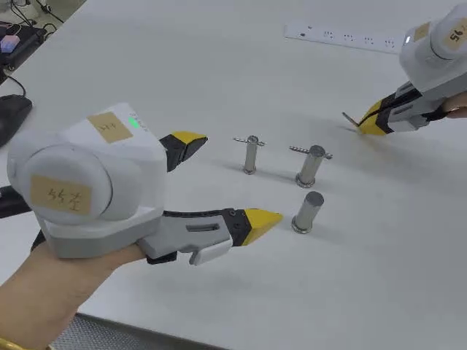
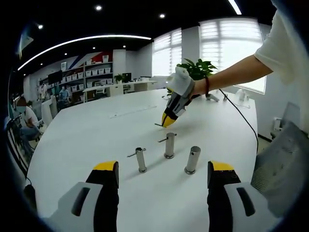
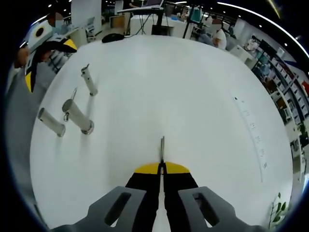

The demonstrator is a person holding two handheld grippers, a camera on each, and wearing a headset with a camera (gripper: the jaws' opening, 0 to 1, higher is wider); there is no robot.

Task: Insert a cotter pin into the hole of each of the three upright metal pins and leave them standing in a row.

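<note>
Three upright metal pins stand on the white table. The far-left pin [image 1: 250, 154] and the middle pin [image 1: 311, 165] each carry a cotter pin through the top. The near pin [image 1: 308, 211] has none. My left gripper [image 1: 232, 181] is open, its yellow tips spread just left of the pins, with nothing between them [image 2: 163, 173]. My right gripper [image 1: 372, 121] hovers at the upper right, shut on a cotter pin [image 1: 351, 119], which sticks out ahead of the closed tips [image 3: 162, 147]. In the right gripper view the pins [image 3: 79, 117] stand to the left.
A white power strip [image 1: 343, 38] lies at the far edge of the table. A dark mouse [image 1: 10, 113] and cables sit at the left edge. The table's front edge [image 1: 219, 335] runs close below my left hand.
</note>
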